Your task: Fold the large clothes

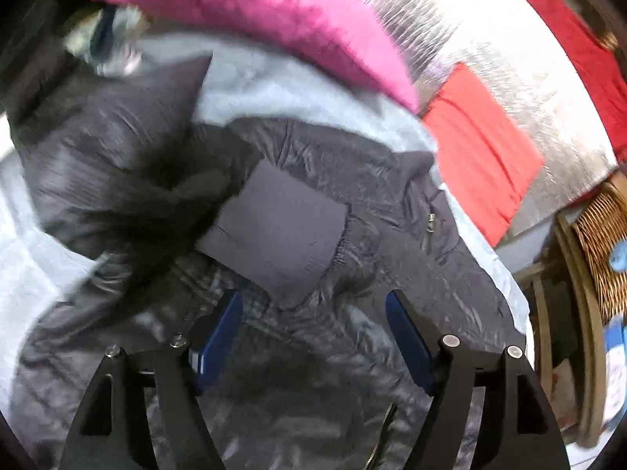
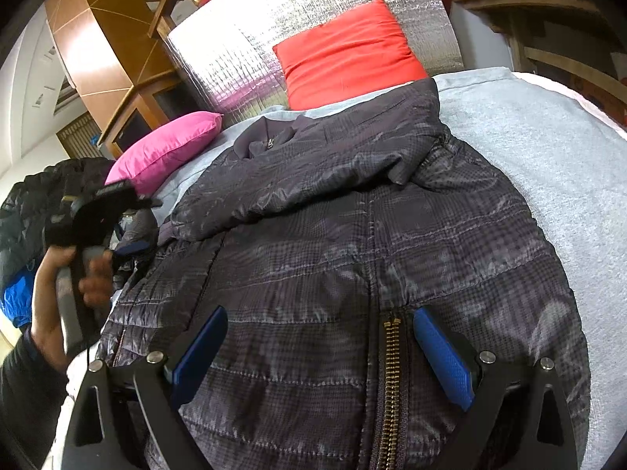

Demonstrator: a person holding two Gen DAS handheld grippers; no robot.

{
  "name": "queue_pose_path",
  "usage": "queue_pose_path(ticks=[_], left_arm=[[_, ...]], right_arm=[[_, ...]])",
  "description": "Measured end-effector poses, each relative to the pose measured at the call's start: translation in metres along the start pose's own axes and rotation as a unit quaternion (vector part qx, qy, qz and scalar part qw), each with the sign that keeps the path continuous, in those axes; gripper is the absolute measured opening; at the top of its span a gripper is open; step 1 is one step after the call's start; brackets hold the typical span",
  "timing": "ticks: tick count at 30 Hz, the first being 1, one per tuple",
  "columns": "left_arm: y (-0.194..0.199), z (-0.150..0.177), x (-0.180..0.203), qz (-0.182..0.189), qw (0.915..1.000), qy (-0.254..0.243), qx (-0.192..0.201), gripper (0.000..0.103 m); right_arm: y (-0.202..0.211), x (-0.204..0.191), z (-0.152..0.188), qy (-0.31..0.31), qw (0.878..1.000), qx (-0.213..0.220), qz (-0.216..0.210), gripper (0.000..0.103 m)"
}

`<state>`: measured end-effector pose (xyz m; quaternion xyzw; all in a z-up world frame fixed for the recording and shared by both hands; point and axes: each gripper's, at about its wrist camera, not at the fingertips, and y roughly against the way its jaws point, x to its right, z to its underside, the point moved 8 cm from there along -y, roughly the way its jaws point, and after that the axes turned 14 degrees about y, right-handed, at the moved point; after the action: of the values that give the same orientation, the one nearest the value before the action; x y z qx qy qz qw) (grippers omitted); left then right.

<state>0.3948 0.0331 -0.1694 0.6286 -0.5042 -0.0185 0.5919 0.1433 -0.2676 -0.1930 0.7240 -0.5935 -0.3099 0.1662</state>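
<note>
At the far left of the right wrist view, the left gripper (image 2: 129,243) is seen held in a person's hand (image 2: 84,274) at the jacket's left edge; in its own view its blue pads are set well apart, nothing is pinched between them, and the quilted fabric lies below them. Behind it a pink pillow (image 2: 164,149) is propped on the grey blanket (image 2: 521,149) that covers the bed. The dark quilted jacket (image 2: 352,243) is spread front-up over the middle of that blanket, its collar turned toward the pillows and its brass zipper (image 2: 390,372) run up the centre. One sleeve (image 2: 313,172) has been laid across the chest, from the right shoulder toward the left side, so the first fold is judged to be done. In the left wrist view a second dark bulk of fabric (image 1: 117,149) is seen at the left, blurred; whether it is the other sleeve cannot be told. The right gripper (image 2: 320,348) is poised over the hem with its jaws apart, the zipper lying between them and nothing clamped. Further right a red pillow (image 2: 352,51) leans against the silver foil panel (image 2: 243,51). The second sleeve and the folding of the body, hem toward collar, are judged to be left.
</note>
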Motion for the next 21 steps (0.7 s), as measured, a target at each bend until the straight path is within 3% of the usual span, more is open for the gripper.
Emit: queue_pose_path(ticks=[2,3,4,5,7,11,14,17,19,21], left_arm=[[-0.015,-0.004,-0.011,-0.015,0.9992,0.036,-0.012,0.075],[-0.021,-0.006,-0.014,-0.021,0.9985,0.049,-0.016,0.066],[-0.025,-0.007,-0.017,-0.019,0.9980,0.058,-0.019,0.039],[-0.028,-0.005,-0.016,-0.011,0.9974,0.063,-0.033,0.032],[-0.026,-0.006,-0.011,-0.022,0.9985,0.045,-0.023,0.026],[0.019,0.004,0.007,-0.010,0.9987,-0.006,0.049,0.025],[0.014,0.014,-0.004,-0.024,0.9983,-0.017,0.051,0.026],[-0.019,0.017,-0.024,-0.057,0.9979,-0.015,0.028,0.027],[-0.024,0.018,-0.025,-0.056,0.9977,-0.027,0.028,0.028],[-0.024,0.018,-0.020,-0.050,0.9974,-0.042,0.030,0.029]], right_arm=[[0.000,0.000,0.000,0.001,1.000,0.000,0.000,0.098],[0.000,0.000,0.000,0.001,1.000,0.000,0.000,0.098],[0.000,0.000,0.000,0.001,1.000,0.000,-0.001,0.098],[0.000,0.000,0.000,0.001,1.000,-0.001,-0.001,0.098],[-0.001,0.000,0.000,0.001,1.000,-0.001,-0.002,0.098],[-0.001,0.000,0.000,0.001,1.000,-0.001,-0.003,0.098],[-0.001,0.000,0.000,0.000,1.000,-0.001,-0.005,0.098],[0.001,0.001,-0.001,-0.005,1.000,0.002,-0.010,0.098],[0.004,0.004,-0.002,-0.014,1.000,0.003,-0.022,0.098],[0.014,0.012,-0.012,-0.062,0.997,0.017,-0.048,0.098]])
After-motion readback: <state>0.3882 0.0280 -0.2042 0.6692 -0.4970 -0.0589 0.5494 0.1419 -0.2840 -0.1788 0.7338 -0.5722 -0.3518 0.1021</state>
